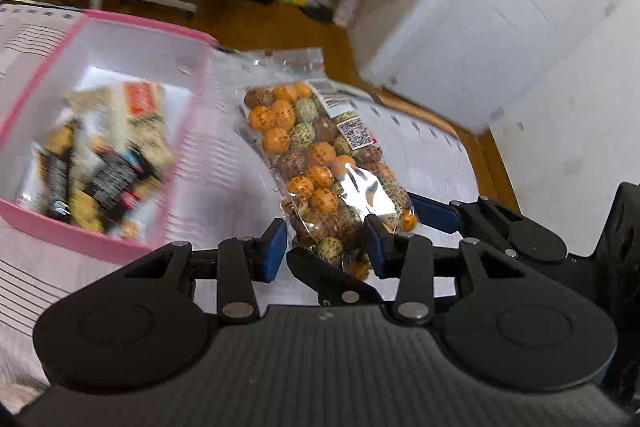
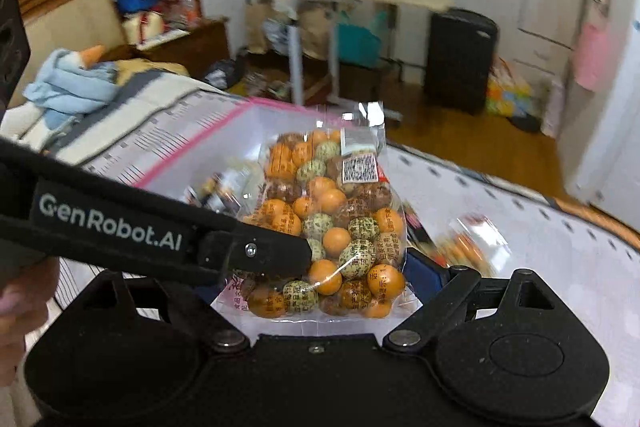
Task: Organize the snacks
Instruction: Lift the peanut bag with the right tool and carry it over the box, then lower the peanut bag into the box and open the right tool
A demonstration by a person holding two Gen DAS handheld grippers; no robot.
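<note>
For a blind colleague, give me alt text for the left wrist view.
The left gripper is shut on a clear bag of orange, green and brown snack balls, beside a pink box of wrapped snacks on a striped bedsheet.

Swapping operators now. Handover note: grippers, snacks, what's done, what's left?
Left gripper: shut on the lower end of the clear bag of round snacks, bag off the bed.
Right gripper: jaws wide around the same bag; whether they press on it is unclear.
Pink box: on the bedspread, several packets already inside.
Left: bag into the box, then the loose packet on the bed.
</note>
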